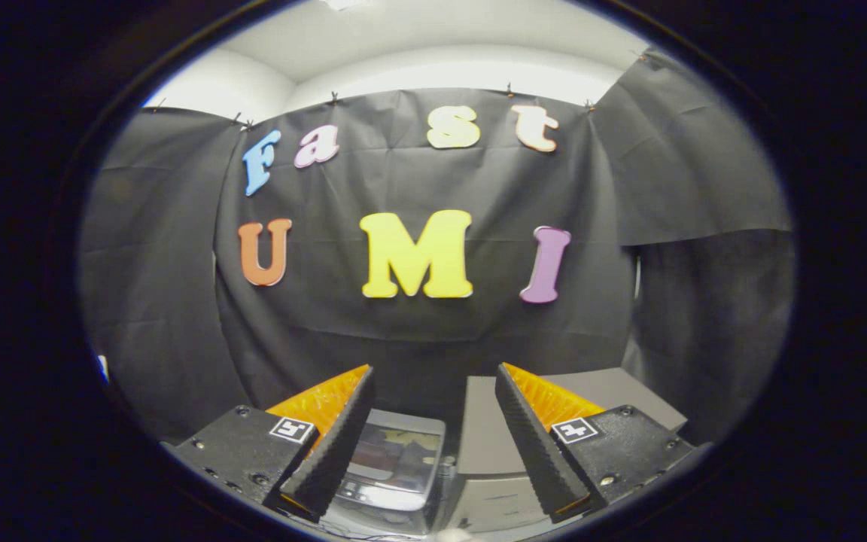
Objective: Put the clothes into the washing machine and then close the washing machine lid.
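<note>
The tool (433, 436) is held up and level, its two black ribbed fingers (336, 444) spread wide apart with nothing between the pads, so it stands open and grips nothing. Orange backing shows behind each finger, and each black finger block carries a small square white marker on its top face.

Below and just ahead of the fingers, low between them and closer to the left one, sits the washing machine (392, 459). Its lid is a glossy, see-through panel with rounded corners, lying flat over the opening; reflections play on it and dark shapes show dimly through it, too unclear to name. A pale strip runs along the lid's near edge. No finger touches the machine.

Just beside the machine, under and beyond the right finger, is a grey flat-topped surface, the counter (494, 444), with a lighter grey front face below it. Whether the machine stands on it or next to it cannot be told.

Beyond the fingers hangs the booth's black cloth wall (418, 339), creased and clipped along its upper edge, with a white ceiling above it.
</note>
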A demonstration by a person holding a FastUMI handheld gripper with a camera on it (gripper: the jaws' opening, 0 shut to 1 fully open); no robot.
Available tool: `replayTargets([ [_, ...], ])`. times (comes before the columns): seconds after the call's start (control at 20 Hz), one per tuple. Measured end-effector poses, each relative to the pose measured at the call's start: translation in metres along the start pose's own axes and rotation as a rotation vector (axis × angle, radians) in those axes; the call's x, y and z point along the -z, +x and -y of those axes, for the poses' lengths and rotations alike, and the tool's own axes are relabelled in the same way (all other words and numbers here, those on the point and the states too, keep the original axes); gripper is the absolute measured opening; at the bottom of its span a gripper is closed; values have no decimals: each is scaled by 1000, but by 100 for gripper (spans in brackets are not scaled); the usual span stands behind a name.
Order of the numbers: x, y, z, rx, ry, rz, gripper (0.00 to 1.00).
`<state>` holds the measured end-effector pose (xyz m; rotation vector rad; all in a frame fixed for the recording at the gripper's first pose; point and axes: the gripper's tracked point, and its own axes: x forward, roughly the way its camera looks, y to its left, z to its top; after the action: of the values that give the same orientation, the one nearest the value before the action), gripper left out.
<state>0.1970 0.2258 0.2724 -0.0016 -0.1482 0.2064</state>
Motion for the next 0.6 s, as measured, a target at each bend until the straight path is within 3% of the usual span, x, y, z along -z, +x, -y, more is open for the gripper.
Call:
replayTargets([
  [0.6,131,-126,150,91,54,-103,100],
])
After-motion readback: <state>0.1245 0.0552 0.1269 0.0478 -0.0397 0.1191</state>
